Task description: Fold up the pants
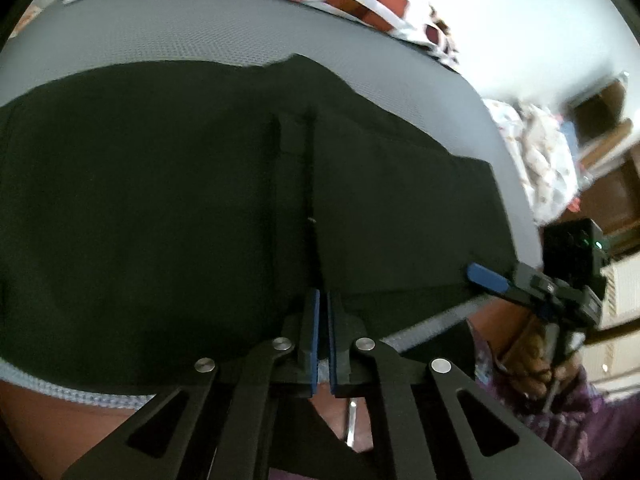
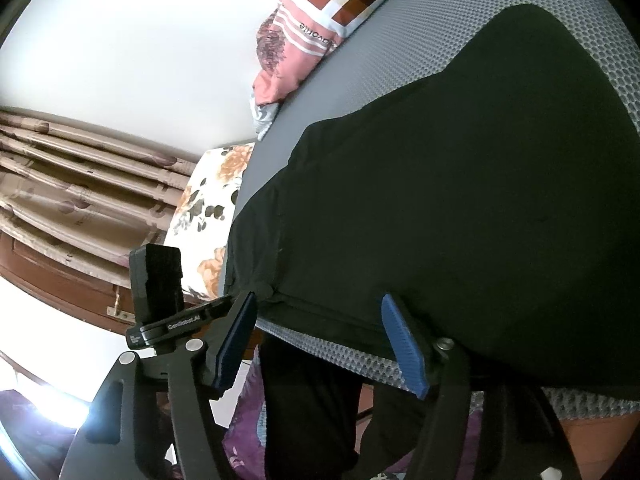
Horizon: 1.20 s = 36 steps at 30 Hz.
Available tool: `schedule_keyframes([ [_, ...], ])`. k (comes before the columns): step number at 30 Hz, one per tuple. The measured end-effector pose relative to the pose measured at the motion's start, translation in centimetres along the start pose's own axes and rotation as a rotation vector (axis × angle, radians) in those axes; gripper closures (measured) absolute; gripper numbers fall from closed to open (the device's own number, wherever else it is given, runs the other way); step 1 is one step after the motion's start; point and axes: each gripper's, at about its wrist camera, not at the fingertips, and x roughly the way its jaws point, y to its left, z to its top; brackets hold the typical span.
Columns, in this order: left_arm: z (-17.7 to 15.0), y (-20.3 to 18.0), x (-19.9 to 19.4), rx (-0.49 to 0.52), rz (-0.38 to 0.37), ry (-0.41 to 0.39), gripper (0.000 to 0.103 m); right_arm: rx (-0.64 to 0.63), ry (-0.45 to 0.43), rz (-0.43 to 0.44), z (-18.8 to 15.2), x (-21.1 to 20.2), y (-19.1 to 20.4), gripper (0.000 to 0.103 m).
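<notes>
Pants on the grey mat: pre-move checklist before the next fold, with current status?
1. Pants lying flat on the grey mat: ok, no big wrinkles show.
2. Left gripper has cloth: cannot tell; jaws nearly shut at the near edge, but the pinch itself is dark.
3. Right gripper has cloth: not ok; jaws wide open, straddling the near edge.
4. Both grippers on the same edge: ok; the right gripper shows in the left wrist view at the near right corner.
5. Fold path across the mat: ok; the striped pillows lie at the far edge, off the pants.
</notes>
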Motion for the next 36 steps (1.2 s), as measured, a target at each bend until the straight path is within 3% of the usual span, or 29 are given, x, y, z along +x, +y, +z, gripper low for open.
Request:
schedule_keyframes([
  [4,0.9,0.5,0.1,-0.031,-0.056,-0.003,0.089,0.003,0.0,0.002,0.1,0.1,0.0,0.039],
  [8,1.4,0.0,0.6,-0.007,-0.089,0.025,0.085,0.007,0.0,0.005,0.1,0.2,0.0,0.039],
  [13,2.1,0.0,1.6,-0.04,-0.188,0.078,0.049,0.009,-0.001,0.008,-0.1,0.2,0.0,0.038],
  [16,2.6,-0.5,1.9,-0.047,-0.215,0.109,0.037,0.011,-0.001,0.013,-0.1,0.2,0.0,0.038],
  [18,2.8,-0.8,1.8,-0.04,-0.225,0.11,0.036,0.012,0.0,0.014,-0.1,0.3,-0.1,0.038],
  [22,2.6,-0.4,0.9,-0.044,-0.186,0.046,0.036,0.015,0.001,0.018,-0.2,0.3,-0.1,0.038],
  [25,2.4,0.4,1.3,-0.082,-0.252,0.076,0.036,0.019,0.001,0.023,-0.1,0.4,-0.3,0.038],
  [27,2.3,-0.1,1.3,-0.055,-0.265,0.089,0.036,0.021,0.001,0.025,0.0,0.4,-0.3,0.037],
  [30,2.2,-1.8,1.7,0.023,-0.225,0.105,0.036,0.021,-0.001,0.028,0.0,0.4,-0.3,0.037],
  [32,2.1,-2.6,2.0,0.048,-0.225,0.117,0.048,0.02,0.0,0.029,0.0,0.4,-0.4,0.036],
  [33,2.1,-3.0,2.2,0.07,-0.206,0.123,0.08,0.02,0.0,0.029,0.0,0.4,-0.4,0.036],
  [34,1.9,-3.5,2.5,0.101,-0.167,0.128,0.094,0.021,0.0,0.028,0.0,0.4,-0.4,0.036],
  [36,1.6,-4.1,3.2,0.134,-0.106,0.136,0.094,0.02,0.0,0.027,0.0,0.5,-0.4,0.036],
])
